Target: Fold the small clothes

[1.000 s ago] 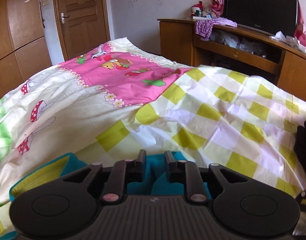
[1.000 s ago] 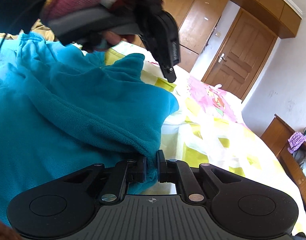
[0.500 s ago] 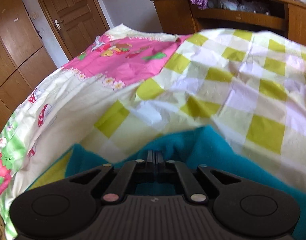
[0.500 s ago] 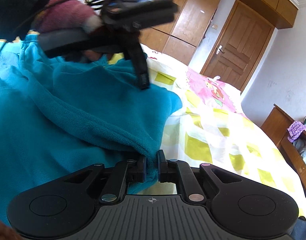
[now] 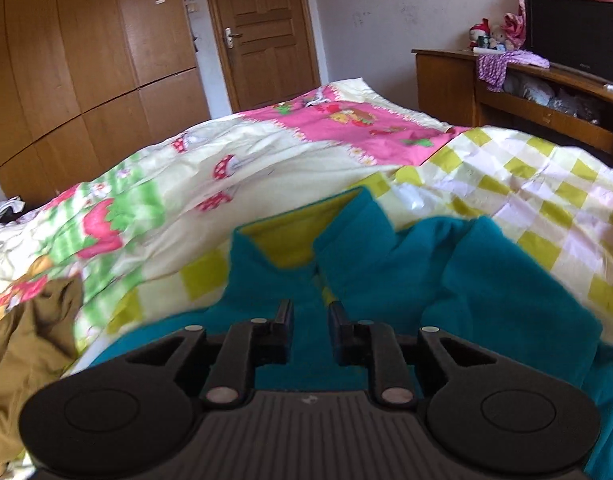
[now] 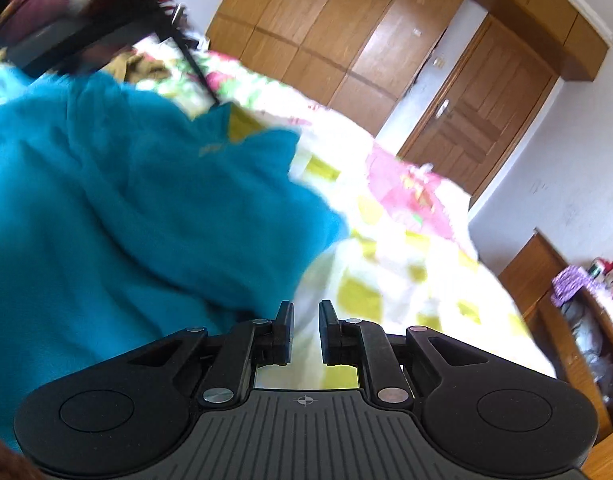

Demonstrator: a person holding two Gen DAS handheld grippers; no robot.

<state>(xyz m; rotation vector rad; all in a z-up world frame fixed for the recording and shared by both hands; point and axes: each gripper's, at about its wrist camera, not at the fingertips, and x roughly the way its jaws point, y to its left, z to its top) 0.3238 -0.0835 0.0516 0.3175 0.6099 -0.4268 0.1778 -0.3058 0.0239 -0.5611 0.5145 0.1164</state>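
I am finding both tongs parted and holding nothing: the left tongs [image 5: 309,322] are hovering over the teal fleece garment [image 5: 386,264], the right tongs [image 6: 305,326] just off its edge. The garment is lying bunched on the bed [image 5: 546,184], yellow lining [image 5: 290,236] showing, presumably laid down for flattening. Open bedding is lying ahead; an olive garment [image 5: 30,344] is crowding the left.
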